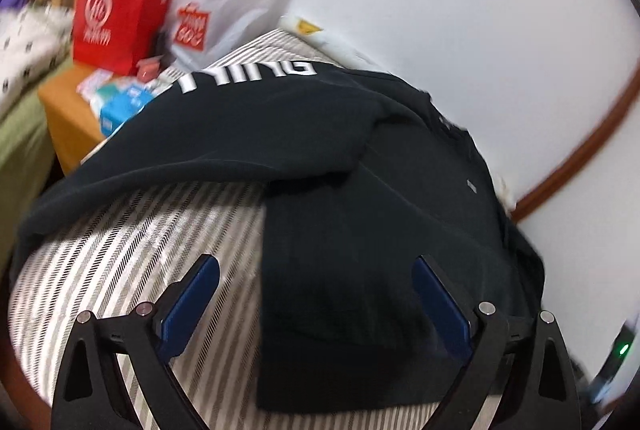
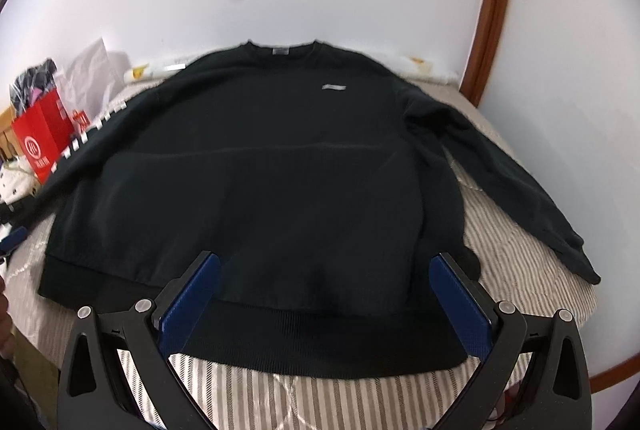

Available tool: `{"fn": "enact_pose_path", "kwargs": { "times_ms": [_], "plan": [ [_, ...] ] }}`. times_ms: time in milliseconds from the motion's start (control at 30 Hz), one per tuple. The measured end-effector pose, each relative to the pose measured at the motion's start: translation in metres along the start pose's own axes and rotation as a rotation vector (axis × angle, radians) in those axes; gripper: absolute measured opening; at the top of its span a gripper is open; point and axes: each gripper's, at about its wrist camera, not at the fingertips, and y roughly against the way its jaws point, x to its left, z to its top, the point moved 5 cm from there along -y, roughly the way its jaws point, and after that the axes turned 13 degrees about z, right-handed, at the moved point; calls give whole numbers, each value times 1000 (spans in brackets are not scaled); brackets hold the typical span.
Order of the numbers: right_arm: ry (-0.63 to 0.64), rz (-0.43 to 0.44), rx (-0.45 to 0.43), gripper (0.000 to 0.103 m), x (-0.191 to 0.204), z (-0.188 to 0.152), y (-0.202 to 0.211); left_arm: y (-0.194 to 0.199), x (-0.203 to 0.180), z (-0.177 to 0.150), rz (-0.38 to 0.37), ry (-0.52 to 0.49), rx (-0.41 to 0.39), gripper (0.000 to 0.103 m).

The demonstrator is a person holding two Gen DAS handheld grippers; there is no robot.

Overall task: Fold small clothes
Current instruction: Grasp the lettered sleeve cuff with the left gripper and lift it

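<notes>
The black sweatshirt (image 2: 256, 166) lies flat on the striped bed (image 2: 516, 270), collar at twelve o'clock, both the left claw (image 1: 316, 294) and right claw (image 2: 324, 290) wide open and empty; soft, limp, moderately heavy, it looks best gripped at the ribbed hem (image 2: 320, 342).

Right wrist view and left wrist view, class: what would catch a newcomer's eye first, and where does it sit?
A black sweatshirt lies spread flat, front up, on the striped bed cover, sleeves out to both sides, filling the middle of the right wrist view. White letters run along the sleeve on the left. Behind that sleeve, a bright red paper bag stands at the bed's far corner.
</notes>
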Motion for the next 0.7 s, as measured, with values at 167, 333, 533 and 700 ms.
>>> {"fn": "enact_pose_path", "kwargs": {
  "times_ms": [167,333,533,700],
  "plan": [
    [34,-17,50,102,3,3,-23,-21,15,18,-38,116,-1,96],
    [10,-29,60,102,-5,11,-34,-42,24,35,-67,199,32,96],
    [-21,-38,81,102,-23,19,-49,-58,31,61,71,248,35,49],
    [-46,-36,95,102,-39,21,-53,-55,16,99,184,149,-21,11]
  ]
}}
